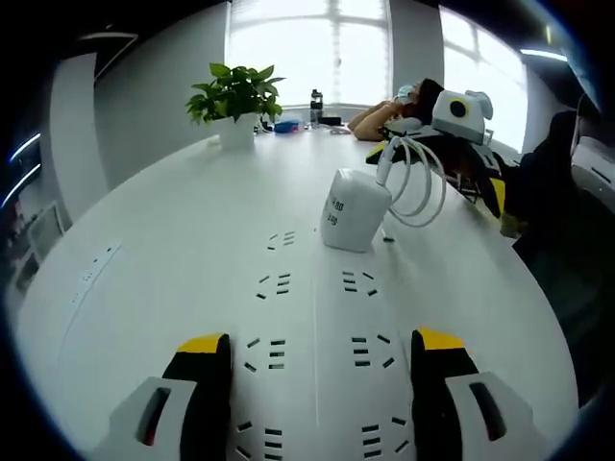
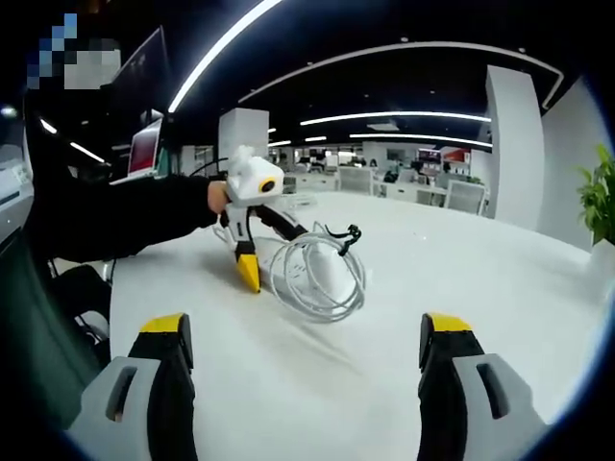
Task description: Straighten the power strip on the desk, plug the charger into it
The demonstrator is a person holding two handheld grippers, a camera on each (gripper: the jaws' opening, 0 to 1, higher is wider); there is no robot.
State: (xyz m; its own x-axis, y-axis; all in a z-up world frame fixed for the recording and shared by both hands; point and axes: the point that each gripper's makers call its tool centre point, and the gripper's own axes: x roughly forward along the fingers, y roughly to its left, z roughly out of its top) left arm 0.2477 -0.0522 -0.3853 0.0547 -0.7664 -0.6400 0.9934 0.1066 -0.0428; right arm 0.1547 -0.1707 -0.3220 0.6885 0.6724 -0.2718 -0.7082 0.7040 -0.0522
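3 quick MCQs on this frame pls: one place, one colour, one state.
1. Where is the charger?
A. at the far end of the power strip
B. on a chair
C. on the floor

2. What colour are the jaw tips of the right gripper?
A. red
B. yellow
C. blue

3. How do the right gripper's jaws stand?
A. shut on a pen
B. shut on the charger
C. open, nothing between them

Answers: 1 A, the left gripper view shows it just past the strip's last sockets. 2 B, both tips are yellow. 3 C, bare desk shows between them in the right gripper view.
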